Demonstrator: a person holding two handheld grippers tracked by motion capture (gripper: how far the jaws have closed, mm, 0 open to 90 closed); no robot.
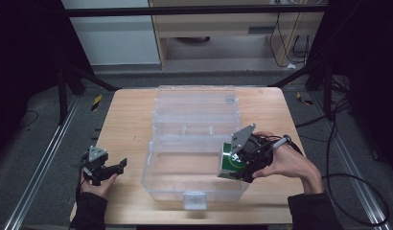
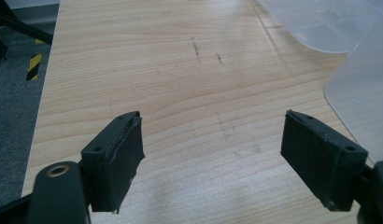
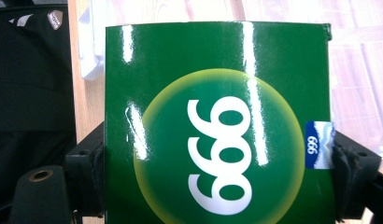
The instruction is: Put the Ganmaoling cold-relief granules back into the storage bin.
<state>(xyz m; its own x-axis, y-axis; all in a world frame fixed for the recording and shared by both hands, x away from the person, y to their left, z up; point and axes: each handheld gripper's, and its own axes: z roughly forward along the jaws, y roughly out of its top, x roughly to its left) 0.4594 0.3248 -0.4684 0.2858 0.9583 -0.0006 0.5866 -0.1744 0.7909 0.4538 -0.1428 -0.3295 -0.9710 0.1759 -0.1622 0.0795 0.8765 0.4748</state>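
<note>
**Green "999" carton clamped over the clear storage box**

Held in the right gripper (image 1: 234, 162): a glossy green carton (image 3: 217, 126), flat-faced and square-edged, printed with a yellow-rimmed lighter green disc and large white digits, read as "999" from the small blue-and-white label (image 3: 319, 145) on its side edge. Streaked with bright glare across the sheen. Seen upside down as "666" in the right gripper view.

Cut off at the bottom of that view, so the carton's full length not made out. Far faces hidden. From the high view, only a small green-and-white patch (image 1: 231, 164) visible, the rest masked by the gripper body and the right hand (image 1: 285, 163); printing too small to read there. Contents of the transparent plastic storage box (image 1: 194, 143) hard to judge through its clear walls; lid (image 1: 197, 98) thrown back toward the far edge of the wooden table (image 1: 127, 120).

Carton pinched across its width, one black pad pressed on each side edge, jaws closed firmly on it. Carton tilted, hanging over the right rim of the box's open lower tub, just at the wall; touching or apart could not be told.

Left gripper (image 2: 213, 144) low over bare tabletop, left of the box and well apart from the carton, jaws spread wide, nothing between them.
</note>
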